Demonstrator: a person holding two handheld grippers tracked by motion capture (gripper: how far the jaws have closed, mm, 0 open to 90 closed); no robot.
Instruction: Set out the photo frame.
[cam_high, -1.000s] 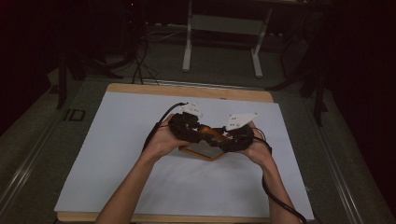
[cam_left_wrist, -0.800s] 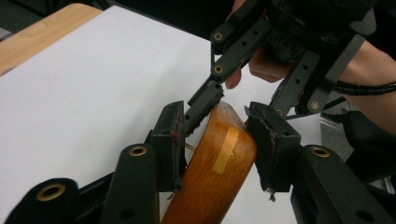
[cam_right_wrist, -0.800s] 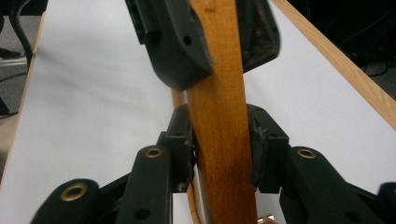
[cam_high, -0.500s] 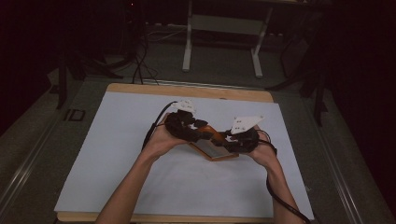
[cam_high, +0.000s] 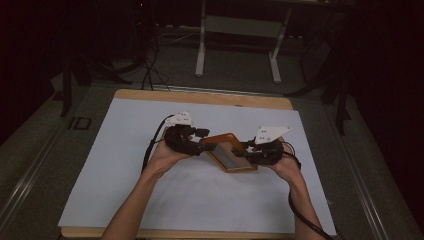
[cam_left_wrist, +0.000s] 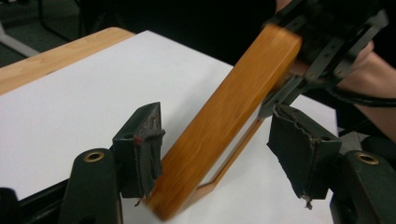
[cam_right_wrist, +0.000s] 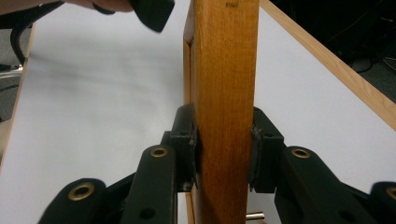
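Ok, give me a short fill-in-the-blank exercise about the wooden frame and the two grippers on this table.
1. The right gripper is clamped on the wooden frame, one of its fingers pressing on each ____.
2. The left gripper has just been opening; its state is ____.
3. The frame is held above a ____ sheet covering the table.

Missing words: side; open; white

The letters "ID" stand on the floor (cam_high: 78, 123) (left of the table (cam_high: 200, 96)).
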